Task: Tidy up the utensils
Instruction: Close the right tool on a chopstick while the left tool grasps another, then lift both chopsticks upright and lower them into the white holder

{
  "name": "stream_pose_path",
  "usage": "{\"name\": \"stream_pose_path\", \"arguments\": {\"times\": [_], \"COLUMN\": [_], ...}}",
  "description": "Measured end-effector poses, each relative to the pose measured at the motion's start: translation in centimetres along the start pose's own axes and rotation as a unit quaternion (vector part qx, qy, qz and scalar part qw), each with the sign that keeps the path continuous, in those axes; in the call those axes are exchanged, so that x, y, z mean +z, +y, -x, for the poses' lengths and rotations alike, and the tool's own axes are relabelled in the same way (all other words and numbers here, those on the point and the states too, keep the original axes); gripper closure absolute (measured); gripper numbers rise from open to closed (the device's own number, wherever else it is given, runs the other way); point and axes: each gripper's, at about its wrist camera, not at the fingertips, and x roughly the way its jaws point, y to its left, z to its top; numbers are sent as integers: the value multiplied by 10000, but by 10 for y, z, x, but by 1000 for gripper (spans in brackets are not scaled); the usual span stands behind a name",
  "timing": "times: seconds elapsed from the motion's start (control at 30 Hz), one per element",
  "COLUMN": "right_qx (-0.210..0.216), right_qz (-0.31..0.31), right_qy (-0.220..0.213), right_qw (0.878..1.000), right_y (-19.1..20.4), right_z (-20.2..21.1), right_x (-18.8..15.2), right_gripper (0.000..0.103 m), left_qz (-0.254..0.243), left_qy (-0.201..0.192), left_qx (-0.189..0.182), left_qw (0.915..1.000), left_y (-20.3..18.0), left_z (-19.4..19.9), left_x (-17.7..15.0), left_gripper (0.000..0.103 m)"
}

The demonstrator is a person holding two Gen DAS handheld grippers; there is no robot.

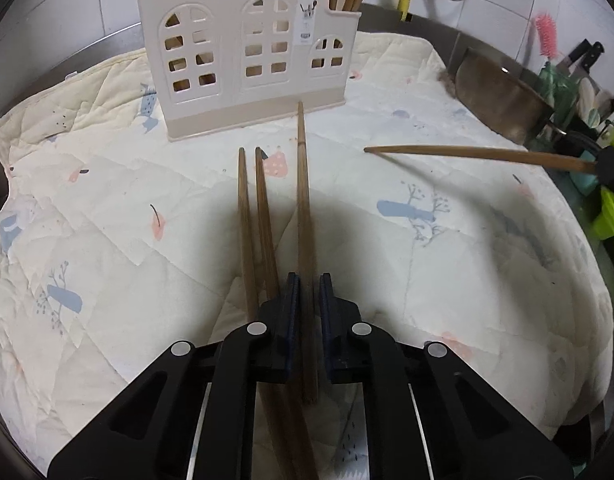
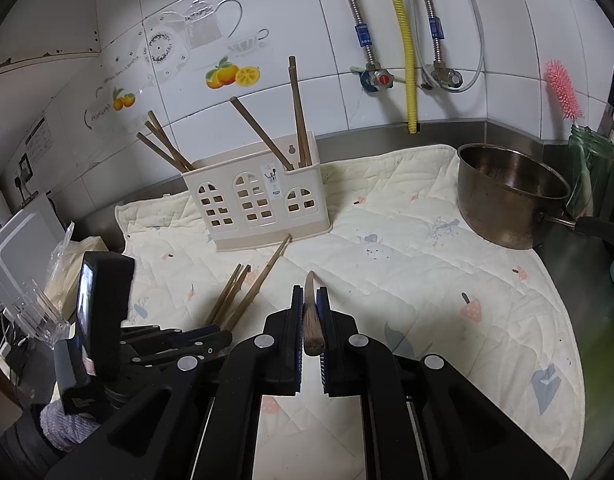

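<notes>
— Black pads of the left gripper [image 1: 307, 292] sit nearest, jaws narrow with one chopstick [image 1: 303, 208] running up between them. Whether the pads actually press it, I cannot tell; there's a sliver of gap on the one side.

— And the other hand?

— Right gripper [image 2: 309, 304] has its jaws closed on a second chopstick [image 2: 312, 320], gripped near the thick butt end, tip pointing ahead and clear of the quilted mat [image 2: 407, 264].

— How would those handle?

— Light, stiff wood, I'd judge, thin and a bit slick; likely to swivel if pinched at one spot. Holding close to the thick end, as the right one does, seems sensible, since the taper gives the pads less to bite further along.

— What's around them?

— Just to the left of the left jaws, two loose chopsticks [image 1: 255, 216] lie side by side on the mat, touching or nearly so. Straight ahead of both grippers stands the cream holder [image 1: 247, 52] with its little window cut-outs, several chopsticks already leaning in its end compartments.

— Anything beyond that?

— Well off to the right of the jaws, a steel saucepan [image 2: 511, 196] sits at the mat's edge on the metal worktop [image 2: 579, 280], with a pink bottle brush [image 2: 563, 88] standing behind it.
</notes>
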Motion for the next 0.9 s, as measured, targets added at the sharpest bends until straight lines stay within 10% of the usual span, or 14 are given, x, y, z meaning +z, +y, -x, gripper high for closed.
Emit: {"name": "stream_pose_path", "arguments": {"times": [0.9], "right_qx": [371], "right_qz": [885], "right_qy": [20], "right_qw": [9954], "right_y": [9], "right_z": [9], "right_x": [99], "right_gripper": [96], "left_qz": [185], "left_qy": [-1316], "left_qx": [-463], "left_qw": [9900], "left_y": [22], "left_z": [134], "left_x": [82], "left_gripper": [97]}}
